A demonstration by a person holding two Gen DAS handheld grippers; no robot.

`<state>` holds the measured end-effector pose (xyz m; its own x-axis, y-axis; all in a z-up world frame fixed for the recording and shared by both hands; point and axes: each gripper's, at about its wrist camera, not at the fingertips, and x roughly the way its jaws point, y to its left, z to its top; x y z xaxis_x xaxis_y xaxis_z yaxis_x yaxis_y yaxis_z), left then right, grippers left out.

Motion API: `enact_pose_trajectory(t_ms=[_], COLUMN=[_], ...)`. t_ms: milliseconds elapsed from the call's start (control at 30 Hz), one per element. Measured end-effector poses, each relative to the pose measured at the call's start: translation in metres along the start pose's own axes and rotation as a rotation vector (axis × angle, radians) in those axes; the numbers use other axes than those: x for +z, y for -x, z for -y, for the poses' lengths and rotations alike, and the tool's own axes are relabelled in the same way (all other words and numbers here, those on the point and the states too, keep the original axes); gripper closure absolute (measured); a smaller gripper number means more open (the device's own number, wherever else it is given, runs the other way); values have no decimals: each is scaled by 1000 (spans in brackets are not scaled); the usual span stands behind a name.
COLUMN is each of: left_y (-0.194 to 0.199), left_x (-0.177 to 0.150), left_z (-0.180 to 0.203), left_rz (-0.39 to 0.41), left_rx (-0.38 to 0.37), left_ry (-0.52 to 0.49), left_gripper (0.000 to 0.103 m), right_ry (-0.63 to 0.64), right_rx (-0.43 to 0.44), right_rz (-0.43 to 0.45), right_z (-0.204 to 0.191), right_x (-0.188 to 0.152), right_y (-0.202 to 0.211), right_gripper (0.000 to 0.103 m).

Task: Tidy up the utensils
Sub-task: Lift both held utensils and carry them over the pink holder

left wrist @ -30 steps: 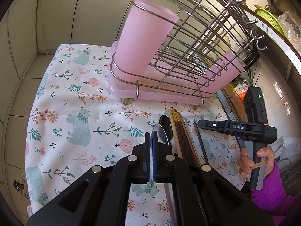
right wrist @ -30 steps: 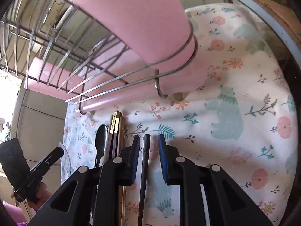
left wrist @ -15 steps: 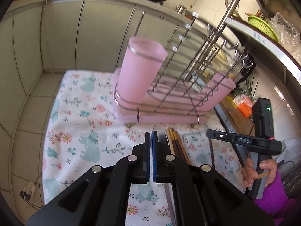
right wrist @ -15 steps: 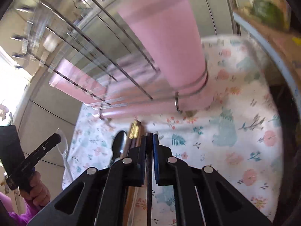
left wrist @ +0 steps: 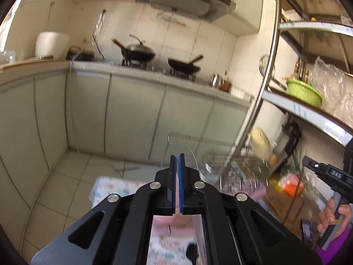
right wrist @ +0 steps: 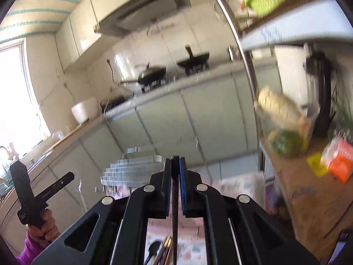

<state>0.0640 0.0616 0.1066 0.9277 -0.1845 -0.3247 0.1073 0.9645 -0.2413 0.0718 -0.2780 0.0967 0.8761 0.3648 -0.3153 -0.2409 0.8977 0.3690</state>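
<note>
A: How do the jaws of the right gripper (right wrist: 175, 161) stand?

B: Nearly closed, clamped on a thin dark chopstick (right wrist: 175, 225). It fills the narrow slot between the black pad and the blue pad.

A: Which way does the chopstick run?

B: Its long axis follows the fingers, straight up the middle of the right wrist view. One end sits level with the fingertips at centre frame; the rest runs down through the gap to the bottom edge.

A: And the left gripper (left wrist: 177, 158)?

B: Jaws pressed together, pads touching with only a hairline between them. Nothing shows between them.

A: Where are the other utensils?

B: At the bottom centre of the right wrist view, below the linkage: a dark spoon (right wrist: 152, 250) and a bundle of brown chopsticks (right wrist: 165, 251) beside it, lying on the floral cloth (right wrist: 187, 248) over the surface. Their long axes run roughly up the frame too. The left wrist view shows a dark spoon bowl at its bottom centre, blurred.

A: Anything pink?

B: A pink tray (left wrist: 164, 223) shows through the left gripper's linkage, lower centre, blurred. Both cameras look across at the kitchen counter (left wrist: 154, 75) with two woks.
</note>
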Motion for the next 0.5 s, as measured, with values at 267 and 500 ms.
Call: enact_pose_trajectory(t_ms=[267,500], left_y=[-23,-53], left_x=[34,17], left_z=[23,30], left_rz=[235,352], left_rx=[157,246], left_ry=[-110,-213], left_gripper=[102,102], right_ry=[54,107], right_rx=[-73,-135], right_rz=[193,284], right_z=[-3,0], right_x=[48,49], right_y=[-15,-44], right_gripper=[96,96])
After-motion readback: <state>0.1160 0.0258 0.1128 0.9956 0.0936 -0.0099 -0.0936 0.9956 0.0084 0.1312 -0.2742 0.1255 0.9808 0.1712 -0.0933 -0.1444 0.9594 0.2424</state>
